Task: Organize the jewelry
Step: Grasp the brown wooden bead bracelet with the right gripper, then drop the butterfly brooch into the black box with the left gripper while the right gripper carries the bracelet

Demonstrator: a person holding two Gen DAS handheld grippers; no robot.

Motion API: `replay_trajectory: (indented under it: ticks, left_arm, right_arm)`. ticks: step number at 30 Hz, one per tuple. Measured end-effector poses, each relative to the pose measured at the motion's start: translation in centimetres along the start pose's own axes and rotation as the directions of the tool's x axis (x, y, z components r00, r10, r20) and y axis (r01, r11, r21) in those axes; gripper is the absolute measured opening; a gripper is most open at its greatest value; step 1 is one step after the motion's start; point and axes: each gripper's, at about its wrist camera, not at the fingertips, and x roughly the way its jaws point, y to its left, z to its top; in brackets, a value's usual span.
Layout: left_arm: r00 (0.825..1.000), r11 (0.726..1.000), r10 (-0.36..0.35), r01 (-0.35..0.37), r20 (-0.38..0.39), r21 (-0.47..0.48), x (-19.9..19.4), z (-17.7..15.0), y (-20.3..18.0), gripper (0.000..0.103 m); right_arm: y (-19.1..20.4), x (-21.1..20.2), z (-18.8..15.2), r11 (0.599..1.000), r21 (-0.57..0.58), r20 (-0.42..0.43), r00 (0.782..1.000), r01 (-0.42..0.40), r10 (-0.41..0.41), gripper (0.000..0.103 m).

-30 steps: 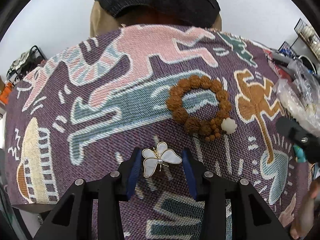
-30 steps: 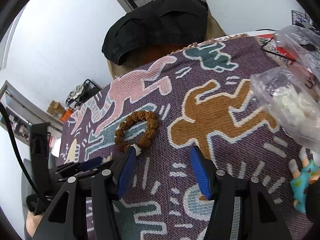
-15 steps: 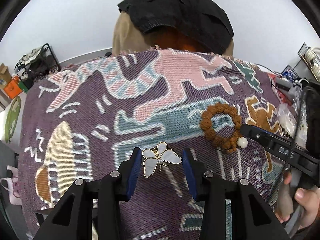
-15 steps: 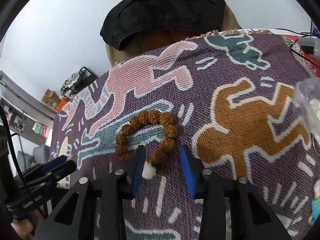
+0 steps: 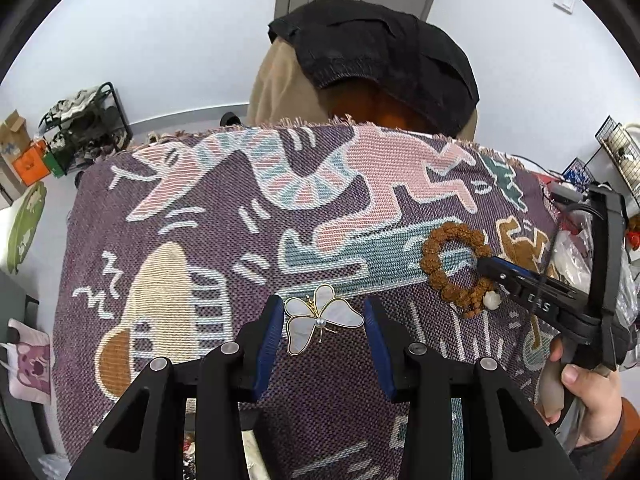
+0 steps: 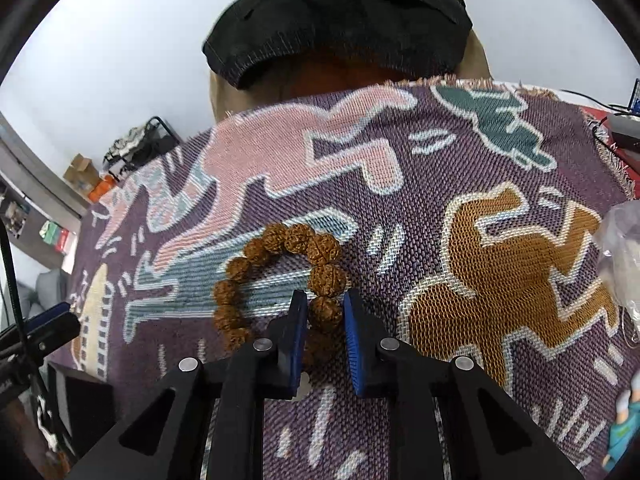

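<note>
My left gripper (image 5: pixel 322 320) is shut on a white butterfly brooch (image 5: pixel 316 318) with gold edging and holds it above the patterned purple cloth (image 5: pixel 224 240). A brown bead bracelet (image 6: pixel 280 276) with a white bead lies on the cloth. My right gripper (image 6: pixel 325 312) has closed around one side of the bracelet, with beads between its blue pads. In the left wrist view the right gripper (image 5: pixel 486 266) reaches the bracelet (image 5: pixel 456 268) from the right.
A chair with a black garment (image 5: pixel 380 56) stands behind the table. Clear plastic bags (image 6: pixel 624 248) and clutter lie at the right edge. A small teal figure (image 6: pixel 624 428) sits at the near right. A shelf (image 5: pixel 84 128) stands on the floor at left.
My left gripper rose and pulled back with the brooch. My right gripper moved forward to the bracelet and narrowed its jaws around the beads.
</note>
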Motion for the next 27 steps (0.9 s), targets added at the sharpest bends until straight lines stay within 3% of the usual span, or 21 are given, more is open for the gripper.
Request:
replay_trajectory:
  ticks: [13, 27]
  left_arm:
    - [0.997, 0.999, -0.006, 0.009, 0.08, -0.042, -4.5, -0.9, 2.3, 0.043]
    - [0.992, 0.998, -0.012, 0.02, 0.122, -0.065, -8.3, -4.0, 4.9, 0.043]
  right_arm:
    - [3.7, -7.7, -1.2, 0.996, -0.07, 0.152, 0.986, -0.063, 0.073, 0.02]
    - [9.6, -13.8, -3.5, 0.975, -0.174, 0.219, 0.96, -0.137, 0.174, 0.02]
